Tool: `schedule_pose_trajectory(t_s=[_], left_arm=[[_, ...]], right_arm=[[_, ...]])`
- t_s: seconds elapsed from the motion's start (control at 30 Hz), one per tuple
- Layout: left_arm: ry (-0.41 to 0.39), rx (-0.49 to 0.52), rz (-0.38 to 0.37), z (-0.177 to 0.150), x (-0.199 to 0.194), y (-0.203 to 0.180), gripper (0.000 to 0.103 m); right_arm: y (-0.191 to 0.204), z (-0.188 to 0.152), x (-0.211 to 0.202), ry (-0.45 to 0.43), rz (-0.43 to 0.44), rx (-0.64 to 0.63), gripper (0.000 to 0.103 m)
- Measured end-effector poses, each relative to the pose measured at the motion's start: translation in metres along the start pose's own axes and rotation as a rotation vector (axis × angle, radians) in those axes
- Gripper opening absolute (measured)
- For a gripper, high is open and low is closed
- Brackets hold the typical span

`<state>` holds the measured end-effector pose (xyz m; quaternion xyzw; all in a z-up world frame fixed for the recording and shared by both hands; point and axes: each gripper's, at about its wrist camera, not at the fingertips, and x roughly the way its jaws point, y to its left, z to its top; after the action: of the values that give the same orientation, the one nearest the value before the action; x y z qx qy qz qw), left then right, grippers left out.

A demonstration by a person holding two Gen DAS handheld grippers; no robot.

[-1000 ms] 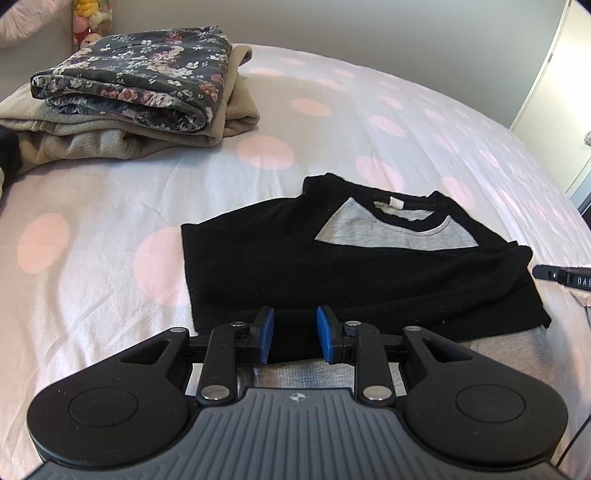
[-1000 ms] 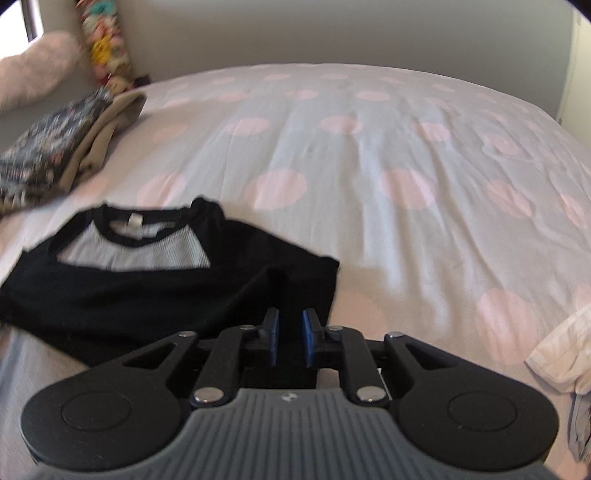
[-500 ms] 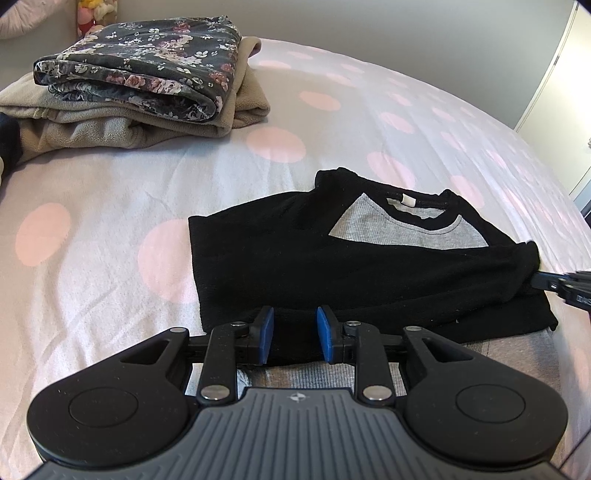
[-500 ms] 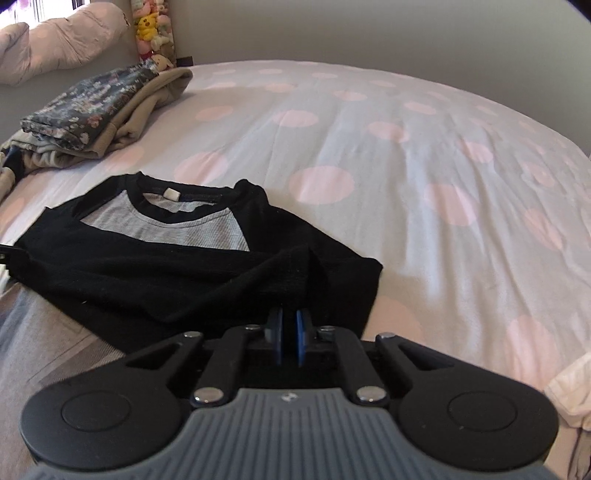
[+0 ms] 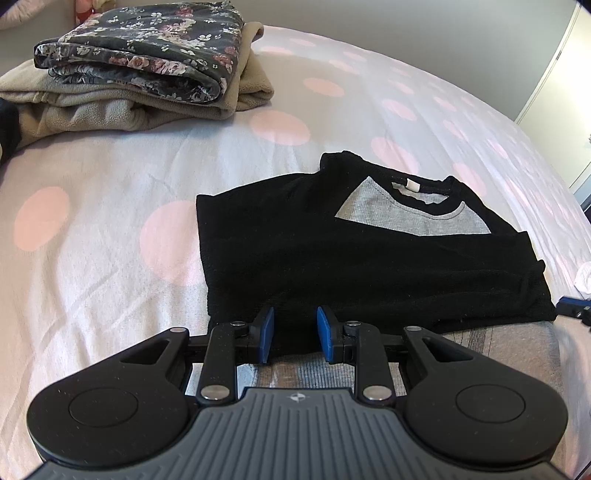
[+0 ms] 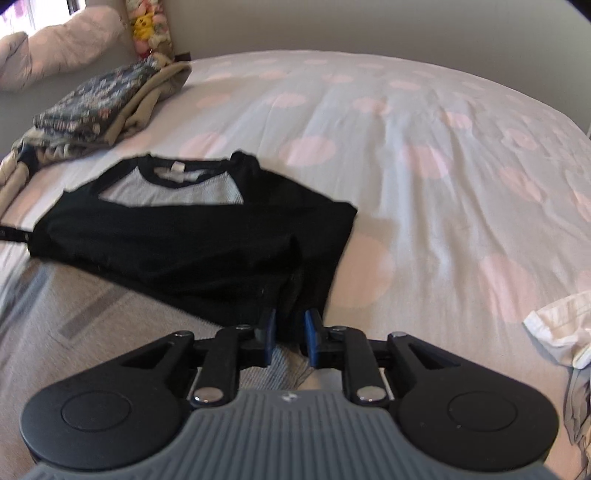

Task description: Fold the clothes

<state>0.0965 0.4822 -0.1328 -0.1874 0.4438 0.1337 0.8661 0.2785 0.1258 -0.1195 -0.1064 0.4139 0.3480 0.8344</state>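
Note:
A black and grey raglan shirt point(image 5: 354, 254) lies on the bed, its black sleeves folded across the grey body; it also shows in the right wrist view point(image 6: 192, 236). My left gripper point(image 5: 294, 334) is open, its blue pads either side of the near edge of the folded black sleeve, above the grey body. My right gripper point(image 6: 290, 334) is open a little, its pads at the near right edge of the black sleeve, no longer pinching it. The right gripper's tip point(image 5: 574, 308) shows at the shirt's right edge.
A stack of folded clothes, floral point(image 5: 147, 55) on beige point(image 5: 110, 107), sits at the far left of the pink-dotted bedsheet point(image 5: 92, 229). A white garment point(image 6: 561, 328) lies at the right. A pillow point(image 6: 55, 51) and plush toys point(image 6: 147, 29) are at the headboard.
My right gripper was shut on the black sleeve, carried it across the shirt, then opened and let it go. The left gripper moved slightly forward, still open.

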Motion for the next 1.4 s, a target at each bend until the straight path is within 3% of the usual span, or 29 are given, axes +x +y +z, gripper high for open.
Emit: schedule_pose_trajectory(t_s=[0.17,0.37,0.57,0.63,0.67,0.7,1.0,1.2,1.4], left_arm=[[0.002,0.009,0.010,0.000,0.002,-0.002,0.024],[0.004,-0.002,-0.006,0.000,0.001,0.002,0.024],[0.005,-0.007,-0.010,0.002,0.004,0.003,0.024],[0.004,-0.010,-0.011,0.002,0.004,0.004,0.024],[0.003,-0.011,-0.011,0.002,0.003,0.004,0.024],[0.003,-0.013,-0.012,0.002,0.003,0.004,0.024],[-0.002,-0.021,-0.011,0.004,-0.002,0.004,0.024],[-0.004,-0.026,-0.006,0.005,-0.006,0.003,0.024],[-0.014,-0.029,-0.005,0.006,-0.009,0.004,0.024]], right_arm=[[-0.010,0.029,-0.001,-0.030,0.044,0.122,0.030],[-0.006,0.037,0.032,0.038,0.070,0.170,0.031],[0.006,0.023,0.032,0.066,0.058,0.092,0.030],[0.007,0.019,0.036,0.075,0.038,0.073,0.026],[0.006,0.018,0.037,0.073,0.038,0.075,0.008],[0.006,0.018,0.035,0.064,0.045,0.078,0.004],[0.015,0.006,-0.020,0.027,0.118,0.025,0.004],[0.014,-0.036,-0.012,0.125,0.112,0.053,0.002],[0.007,-0.027,-0.020,0.073,0.080,0.063,0.008]])
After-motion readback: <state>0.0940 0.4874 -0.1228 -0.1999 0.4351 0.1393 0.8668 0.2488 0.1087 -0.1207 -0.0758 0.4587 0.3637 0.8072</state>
